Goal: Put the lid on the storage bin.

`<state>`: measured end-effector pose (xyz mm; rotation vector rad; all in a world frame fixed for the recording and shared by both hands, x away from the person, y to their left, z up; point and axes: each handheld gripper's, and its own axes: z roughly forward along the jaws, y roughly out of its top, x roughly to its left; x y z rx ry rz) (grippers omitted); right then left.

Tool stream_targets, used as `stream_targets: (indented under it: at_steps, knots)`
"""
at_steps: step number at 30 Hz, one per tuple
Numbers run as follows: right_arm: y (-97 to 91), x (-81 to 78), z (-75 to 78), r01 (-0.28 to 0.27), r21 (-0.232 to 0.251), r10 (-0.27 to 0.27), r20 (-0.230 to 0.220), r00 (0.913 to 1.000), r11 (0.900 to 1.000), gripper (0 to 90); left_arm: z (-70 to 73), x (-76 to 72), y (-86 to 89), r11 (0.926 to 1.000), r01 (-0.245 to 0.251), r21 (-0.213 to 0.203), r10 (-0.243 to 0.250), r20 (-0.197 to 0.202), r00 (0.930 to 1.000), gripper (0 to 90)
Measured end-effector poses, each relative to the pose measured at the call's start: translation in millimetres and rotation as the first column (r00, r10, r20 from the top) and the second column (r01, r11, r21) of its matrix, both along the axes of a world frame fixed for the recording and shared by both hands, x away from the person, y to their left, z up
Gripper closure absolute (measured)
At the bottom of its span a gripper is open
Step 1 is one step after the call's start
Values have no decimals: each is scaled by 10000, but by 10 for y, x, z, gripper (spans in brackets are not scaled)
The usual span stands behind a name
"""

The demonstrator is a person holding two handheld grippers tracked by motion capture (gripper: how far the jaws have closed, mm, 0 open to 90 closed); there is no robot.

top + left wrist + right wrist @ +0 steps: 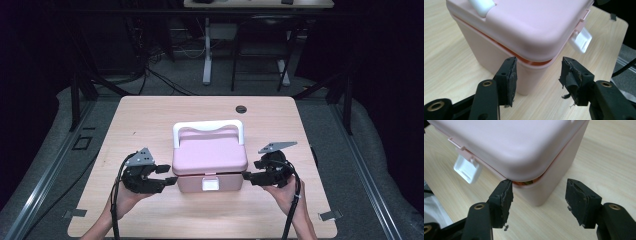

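Note:
A pink lidded box with a white handle and a white front latch stands on the wooden table. My left gripper sits at the box's front left corner and is open; in the left gripper view its jaws straddle that corner just below the lid without pressing on it. At the front right corner, my right gripper is likewise open. The latch sticks outward. A thin gap under the lid shows orange inside.
A dark round hole marks the table's far edge. Tape strips lie near the front corners. Beyond the table stand another desk's white legs and cables on the floor.

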<state>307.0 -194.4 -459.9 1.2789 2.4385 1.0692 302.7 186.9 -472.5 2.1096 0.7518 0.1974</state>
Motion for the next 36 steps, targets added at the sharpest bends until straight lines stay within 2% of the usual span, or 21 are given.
stream_targets:
  at_steps: [2, 4, 6, 10, 13, 16, 17, 19, 21, 23, 25, 27, 29, 30, 34, 36]
  knots:
    - [-2, -7, -54, 36, -85, -37, -89, 10000, 10000, 371, -48, -15, 2, 9998, -94, 153, 94, 0, 10000, 443]
    - [-16, -19, -97, 47, 90, -46, -151, 9999, 9999, 369, -88, -35, 17, 9996, -167, 233, 168, -3, 9999, 436]
    - [-35, -41, -122, 128, -50, -129, -179, 9998, 9999, 370, -118, -56, 55, 9992, -318, 223, 317, 44, 9995, 421]
    - [-112, -88, -188, 396, 15, -395, -198, 9990, 9992, 325, -191, -43, 178, 9967, -740, 342, 749, -244, 9969, 358]
    - [-189, -120, -265, 665, -131, -668, -256, 9974, 9977, 242, -280, -19, 289, 9916, -1071, 725, 1093, -277, 9936, 248]
    - [-274, -151, -354, 997, -219, -1002, -197, 9948, 9948, 151, -370, 9, 372, 9866, -1220, 1083, 1287, -579, 9900, 149]
    - [-300, -160, -383, 1123, -326, -1127, -119, 9936, 9931, 141, -408, 20, 400, 9837, -1329, 1207, 1414, -644, 9879, 139]
    - [-354, -172, -455, 1230, -202, -1234, -196, 9922, 9922, 114, -483, 41, 450, 9749, -1620, 1525, 1739, -679, 9824, 85]
    - [-404, -176, -532, 1455, -444, -1467, -262, 9888, 9884, 49, -544, 47, 498, 9677, -1821, 1742, 1967, -705, 9779, 53]
    - [-462, -182, -600, 1596, -314, -1606, -337, 9864, 9867, 36, -601, 46, 539, 9589, -2002, 2013, 2165, -623, 9743, 3]
    - [-509, -185, -659, 1849, -443, -1862, -283, 9821, 9818, 15, -659, 34, 583, 9511, -2185, 2183, 2367, -609, 9697, 0]
    - [-550, -185, -726, 2017, -277, -2025, -278, 9789, 9790, 6, -697, 24, 618, 9431, -2287, 2413, 2475, -503, 9676, 0]
    - [-575, -182, -780, 2160, -482, -2174, -268, 9757, 9752, 0, -740, 11, 662, 9386, -2456, 2424, 2649, -499, 9630, 0]
    - [-587, -180, -808, 2171, -448, -2184, -273, 9755, 9751, 0, -768, 5, 681, 9338, -2620, 2436, 2801, -423, 9590, 0]
    - [-630, -186, -886, 2376, -505, -2389, -209, 9708, 9700, 0, -855, -20, 754, 9223, -3026, 2403, 3192, -328, 9471, 0]
    - [-646, -194, -912, 2479, -466, -2492, -239, 9682, 9677, 0, -883, -23, 783, 9218, -3116, 2306, 3283, -366, 9439, 0]
